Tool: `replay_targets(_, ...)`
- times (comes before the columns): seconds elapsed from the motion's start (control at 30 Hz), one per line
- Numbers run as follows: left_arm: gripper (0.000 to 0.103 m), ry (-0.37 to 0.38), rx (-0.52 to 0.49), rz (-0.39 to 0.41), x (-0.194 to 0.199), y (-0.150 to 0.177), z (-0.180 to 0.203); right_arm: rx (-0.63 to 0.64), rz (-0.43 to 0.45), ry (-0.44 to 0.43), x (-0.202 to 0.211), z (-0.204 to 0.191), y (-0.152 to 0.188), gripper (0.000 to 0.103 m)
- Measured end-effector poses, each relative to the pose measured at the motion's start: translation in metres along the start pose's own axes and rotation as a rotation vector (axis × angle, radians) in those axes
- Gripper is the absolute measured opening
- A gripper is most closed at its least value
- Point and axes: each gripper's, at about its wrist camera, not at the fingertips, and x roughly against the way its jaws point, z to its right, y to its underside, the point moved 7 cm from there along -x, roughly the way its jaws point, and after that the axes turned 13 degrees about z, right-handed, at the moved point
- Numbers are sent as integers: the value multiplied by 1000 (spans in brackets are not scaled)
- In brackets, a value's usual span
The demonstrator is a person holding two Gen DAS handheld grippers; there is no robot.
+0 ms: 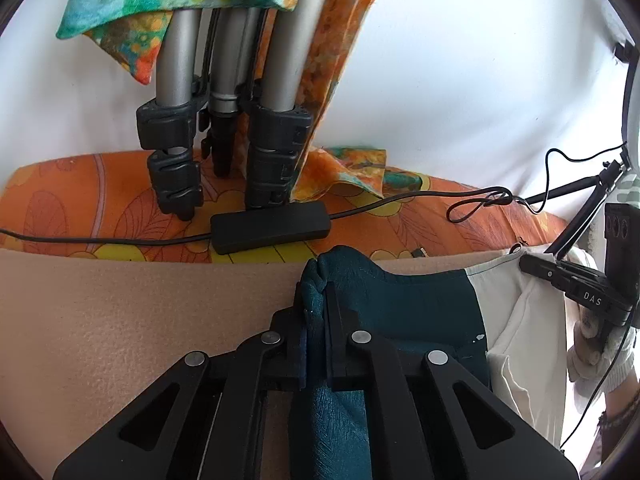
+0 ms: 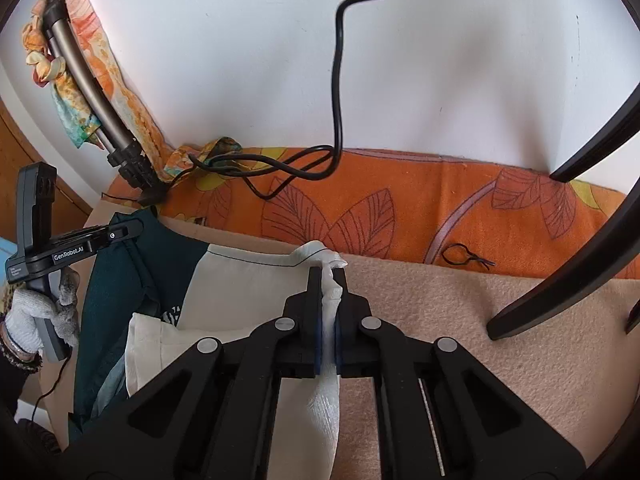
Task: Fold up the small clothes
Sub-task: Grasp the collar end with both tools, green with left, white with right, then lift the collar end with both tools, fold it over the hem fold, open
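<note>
A small garment, dark teal (image 1: 420, 312) on one side and cream white (image 1: 520, 340) on the other, lies on a beige mat (image 1: 140, 320). My left gripper (image 1: 318, 292) is shut on a bunched teal edge. My right gripper (image 2: 329, 280) is shut on a bunched cream edge (image 2: 324, 256) of the same garment (image 2: 248, 276). The right gripper also shows at the right edge of the left wrist view (image 1: 568, 280). The left gripper shows at the left of the right wrist view (image 2: 80, 240), over the teal part (image 2: 160, 256).
An orange floral cloth (image 1: 100, 200) covers the table behind the mat, against a white wall. Tripod legs (image 1: 224, 120) draped with patterned scarves, a black adapter box (image 1: 272, 226) and cables lie on it. Dark stand legs (image 2: 560, 272) stand at the right.
</note>
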Motion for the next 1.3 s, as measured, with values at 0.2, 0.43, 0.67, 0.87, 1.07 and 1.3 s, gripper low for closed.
replay_targets(0.2,4,28,-28,65,28,-10,16,27,44,-24,32,-13,-17,4)
replay_targets(0.43,3,70,-50,108,81,-16,32,73,62,-63,82,-43,-25,4)
replay_targets(0.67,3,124,-106,133,140,3,61,130,50,-96,147,-80,-8,4)
replay_targets(0.87,3,175,-131,125,183,41,88,188,27,-118,204,-119,34,4)
replay_targets(1.07,3,211,-167,106,231,106,98,194,16,-157,245,-143,106,4)
replay_targets(1.3,3,209,-213,40,254,181,97,186,-2,-136,263,-144,183,4)
